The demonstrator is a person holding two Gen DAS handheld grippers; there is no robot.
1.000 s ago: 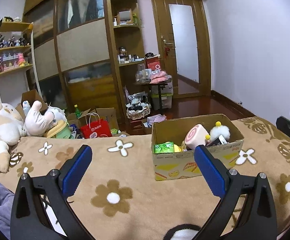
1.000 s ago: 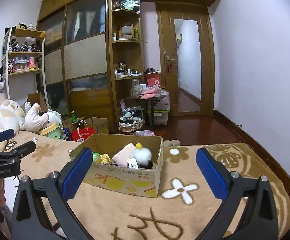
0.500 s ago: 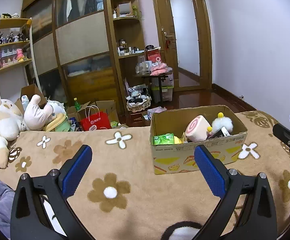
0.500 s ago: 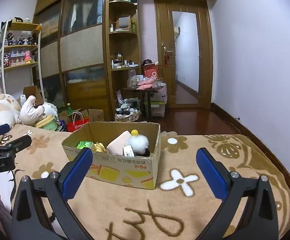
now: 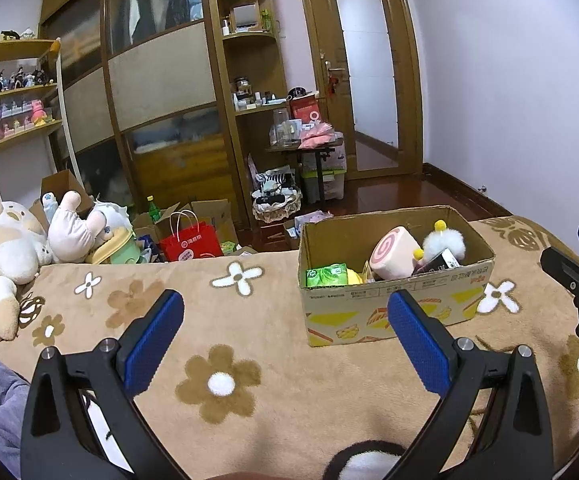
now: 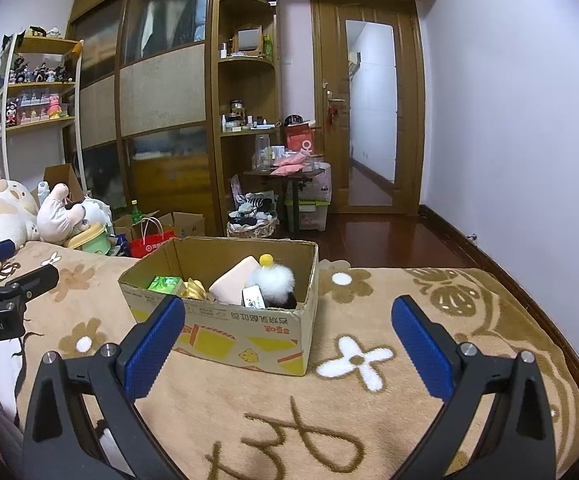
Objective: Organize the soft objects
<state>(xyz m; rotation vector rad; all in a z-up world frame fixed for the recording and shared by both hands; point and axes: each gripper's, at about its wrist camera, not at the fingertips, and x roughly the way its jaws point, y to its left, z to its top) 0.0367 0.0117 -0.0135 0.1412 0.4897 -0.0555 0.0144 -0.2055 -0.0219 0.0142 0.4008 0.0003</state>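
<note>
The left gripper hangs above a tan flowered blanket, its blue-padded fingers spread wide with nothing between them. The right gripper is likewise spread wide and empty over the same blanket. Each tool shows at the edge of the other's view: the right gripper at the far right of the left wrist camera, the left gripper at the far left of the right one.

Between and just ahead of both stands an open cardboard box, resting on the blanket. Inside it lie a pink swirl-roll plush, a white fluffy toy with yellow pom-poms, a green packet and a yellow item too hidden to identify. From the right wrist camera, the box shows the same contents.

Well apart, at the blanket's far left end, a large white-and-tan stuffed animal sprawls beside a pink-and-white plush. Beyond the blanket's edge stands a red paper bag.
</note>
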